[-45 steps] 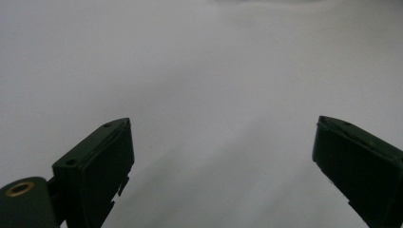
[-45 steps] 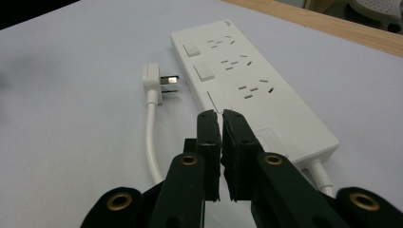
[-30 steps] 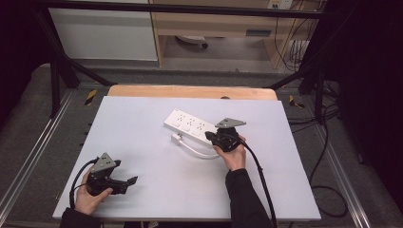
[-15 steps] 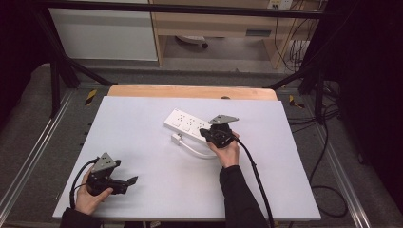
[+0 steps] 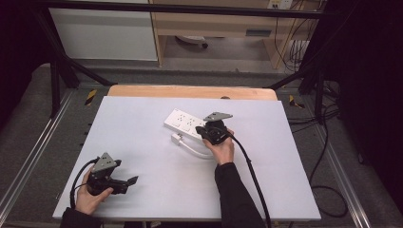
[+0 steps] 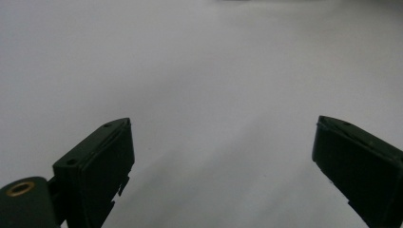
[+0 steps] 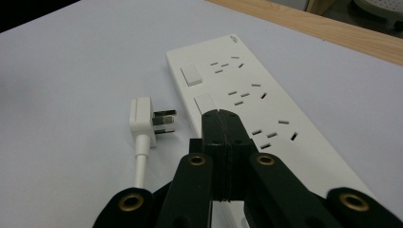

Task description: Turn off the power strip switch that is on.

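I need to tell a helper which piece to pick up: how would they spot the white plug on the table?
Start at the white table and find the white power strip near its far middle. Beside the strip's switch side lies the white plug, flat on the table, its metal prongs pointing at the strip. Unlike the long slotted strip, it is a small block with a white cord trailing from it.

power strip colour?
White, like its plug; the power strip shows best in the right gripper view.

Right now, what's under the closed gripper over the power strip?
The right gripper sits over the power strip, by its second switch. Whether it touches is hidden.
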